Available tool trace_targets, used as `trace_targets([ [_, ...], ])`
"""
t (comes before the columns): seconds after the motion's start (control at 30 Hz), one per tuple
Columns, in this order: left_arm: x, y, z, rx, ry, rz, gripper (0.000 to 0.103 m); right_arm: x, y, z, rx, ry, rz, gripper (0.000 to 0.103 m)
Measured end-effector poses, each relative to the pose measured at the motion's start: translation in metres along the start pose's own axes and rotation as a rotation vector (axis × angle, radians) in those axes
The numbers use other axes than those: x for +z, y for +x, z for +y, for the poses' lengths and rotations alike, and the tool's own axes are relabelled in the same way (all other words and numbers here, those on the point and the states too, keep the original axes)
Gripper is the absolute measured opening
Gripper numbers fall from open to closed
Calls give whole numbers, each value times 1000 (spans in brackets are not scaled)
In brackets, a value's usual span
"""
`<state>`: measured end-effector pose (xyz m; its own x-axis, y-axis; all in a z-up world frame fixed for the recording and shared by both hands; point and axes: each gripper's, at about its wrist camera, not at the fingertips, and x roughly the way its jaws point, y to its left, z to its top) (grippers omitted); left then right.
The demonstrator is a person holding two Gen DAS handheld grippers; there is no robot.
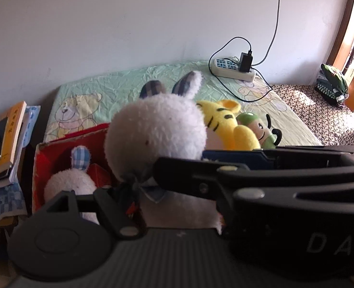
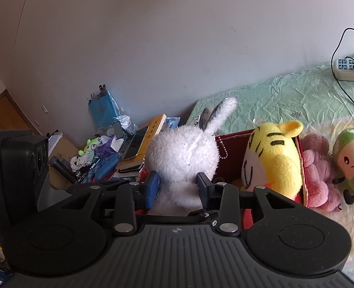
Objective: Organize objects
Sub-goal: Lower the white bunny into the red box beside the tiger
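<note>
Currently the right gripper [image 2: 178, 189] is closed on the white fluffy plush rabbit with grey-lined ears [image 2: 184, 153]. Its blue pad and its black pad press into the fur on either side of the narrow part below the head. The rabbit is upright, ears toward the wall, just in front of the open red cardboard box [image 2: 232, 144].

The left gripper [image 1: 177, 206] is shut. The right gripper's black body crosses the left wrist view and hides the left fingertips, so it cannot be told what, if anything, they hold. The rabbit's head fills the centre of that view.

Surrounding items:
- A smaller white plush with a blue checked ear [image 1: 71, 180] lies inside the box, at its left end.
- A yellow plush tiger with black stripes [image 2: 270, 160] leans at the box's right wall. Whether it rests inside the box cannot be told.
- A pink plush toy [image 2: 318, 175] lies just right of the box, and a green-capped smiling plush figure [image 2: 352, 160] lies beside it.
- All rest on the bed with a pale green cartoon-print sheet [image 1: 105, 88].
- A white power strip [image 1: 232, 70] with a black charger [image 1: 246, 61] lies at the wall, well apart from the toys. Its black cable loops across the sheet.
- A stack of books topped by a phone [image 1: 4, 139] stands left of the box.
- Folded dark green clothes [image 1: 333, 84] lie at the far end of the bed.
</note>
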<state>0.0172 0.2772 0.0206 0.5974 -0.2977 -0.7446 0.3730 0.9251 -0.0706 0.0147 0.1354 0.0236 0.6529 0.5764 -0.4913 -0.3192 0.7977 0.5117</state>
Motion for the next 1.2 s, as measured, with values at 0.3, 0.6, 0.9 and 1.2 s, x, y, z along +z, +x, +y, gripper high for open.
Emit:
trace_targets([
  [0.3,-12,34,18,-8,-16,70,69,-10,27,-2,-47,14,58,39],
  [0.6,-21,65,25,-63,-23,125,69,-20,45,-11,-130,18,79,38],
  [0.9,-18,71,20,-53,25,141,71,-21,56,-16,-203,0,75,35],
  [1.2,-18,67,16,-13,65,126,79,-21,57,-20,-228,1,79,31],
])
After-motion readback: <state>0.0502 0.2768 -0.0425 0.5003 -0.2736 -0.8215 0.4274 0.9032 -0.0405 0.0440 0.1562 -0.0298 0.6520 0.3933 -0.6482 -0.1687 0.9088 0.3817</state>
